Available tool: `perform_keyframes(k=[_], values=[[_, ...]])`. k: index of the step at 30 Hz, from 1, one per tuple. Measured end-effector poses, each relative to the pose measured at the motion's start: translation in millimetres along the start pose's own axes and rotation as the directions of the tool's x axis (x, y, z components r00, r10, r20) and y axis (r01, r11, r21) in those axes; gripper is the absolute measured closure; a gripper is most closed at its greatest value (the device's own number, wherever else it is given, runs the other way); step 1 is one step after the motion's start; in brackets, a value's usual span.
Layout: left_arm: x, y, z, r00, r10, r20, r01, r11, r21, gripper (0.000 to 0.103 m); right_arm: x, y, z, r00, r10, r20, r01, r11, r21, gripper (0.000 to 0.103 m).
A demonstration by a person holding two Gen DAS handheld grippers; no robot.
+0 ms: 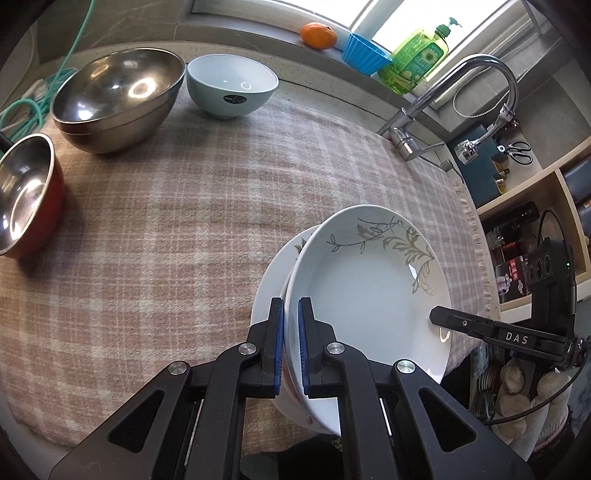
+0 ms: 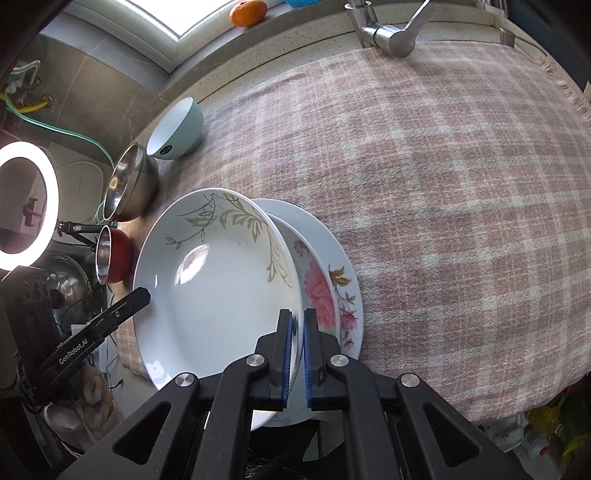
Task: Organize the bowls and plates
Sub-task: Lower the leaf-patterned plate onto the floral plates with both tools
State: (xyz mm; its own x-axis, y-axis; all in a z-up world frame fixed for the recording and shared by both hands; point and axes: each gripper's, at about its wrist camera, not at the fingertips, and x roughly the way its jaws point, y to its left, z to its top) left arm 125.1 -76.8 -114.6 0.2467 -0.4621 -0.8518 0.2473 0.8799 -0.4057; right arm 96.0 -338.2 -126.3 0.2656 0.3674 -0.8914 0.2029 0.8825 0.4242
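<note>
Left tool [image 1: 290, 306] and right tool [image 2: 298, 317] both clamped tight, angled steeply downward

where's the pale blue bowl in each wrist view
Left wrist view: the pale blue bowl stands upper middle, at the far edge of the plaid cloth, just right of the large steel bowl.
Right wrist view: the same bowl sits upper left, above the large steel bowl.
Shared landmark: the orange on the window sill, beyond the bowl in both views.
</note>
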Motion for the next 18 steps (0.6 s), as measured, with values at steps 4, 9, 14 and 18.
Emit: perform_keyframes(k=[4,9,14,18], values=[[5,-1,-1,1.000,0.006,-0.012,-0.005,1.000,0.006,0.097,1,-5,-2,1.000,-0.005,-0.003,0.005,1.000,0.004,0.098],[9,-2,-3,1.000,0.010,-0.024,-0.010,1.000,0.012,0.097,2,-8,-3,1.000,-0.010,-0.009,0.010,1.000,0.006,0.098],[11,-2,-3,0.999,0.016,-0.031,-0.015,1.000,0.018,0.097,5,-10,-4,1.000,-0.012,-0.015,0.012,1.000,0.009,0.098],[13,-2,-4,0.999,0.023,-0.035,-0.022,1.000,0.020,0.097,8,-9,-4,1.000,-0.015,-0.021,0.015,1.000,0.008,0.098]])
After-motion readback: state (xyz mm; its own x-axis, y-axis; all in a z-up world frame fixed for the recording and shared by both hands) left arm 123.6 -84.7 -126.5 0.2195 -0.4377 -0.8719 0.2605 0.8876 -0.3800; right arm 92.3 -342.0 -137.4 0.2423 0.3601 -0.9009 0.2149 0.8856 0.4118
